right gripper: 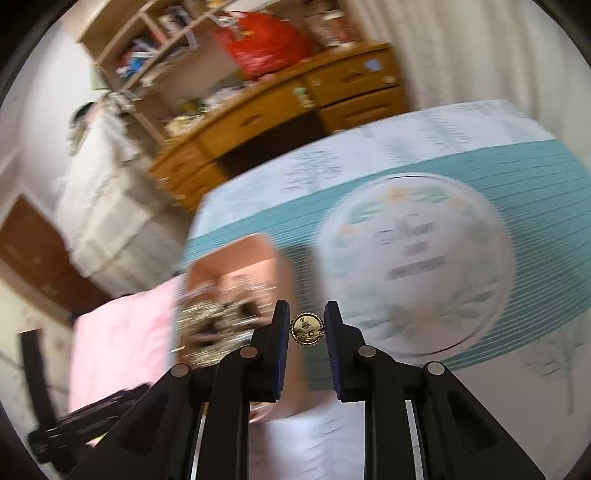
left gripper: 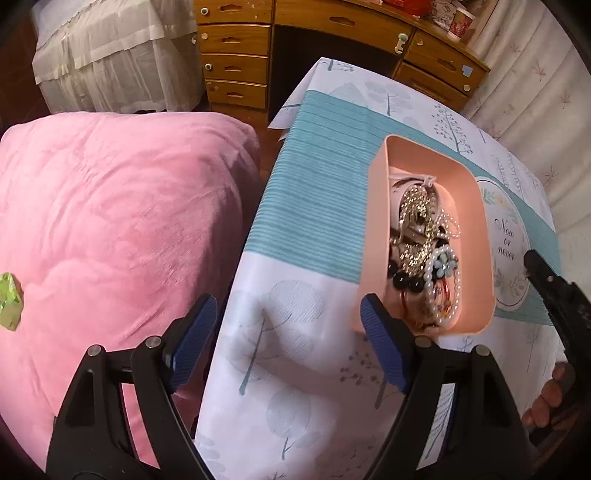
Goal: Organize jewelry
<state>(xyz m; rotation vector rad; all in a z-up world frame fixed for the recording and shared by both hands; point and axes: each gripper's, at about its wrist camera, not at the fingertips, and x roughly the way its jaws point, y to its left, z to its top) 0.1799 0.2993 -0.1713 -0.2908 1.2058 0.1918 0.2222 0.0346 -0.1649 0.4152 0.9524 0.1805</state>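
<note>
Right wrist view, bottom centre: right gripper [right gripper: 306,328] pinches a gold medallion [right gripper: 306,329] edge-on; it could slip. Left gripper [left gripper: 288,332] spread, empty.

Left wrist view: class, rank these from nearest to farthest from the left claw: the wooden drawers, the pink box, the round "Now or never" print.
From the left claw:
1. Pink box, beside its right finger.
2. Round print, beyond the box, right.
3. Wooden drawers, top, off the table.

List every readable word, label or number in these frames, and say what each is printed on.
"Now or never": script lettering inside the round floral emblem on the tablecloth, left wrist view.
Same emblem, right wrist view: blurred, unreadable.
Gold round charm held in the right gripper: embossed design, too small to read.
Cups on the wooden desk: patterns only, no legible text.
</note>
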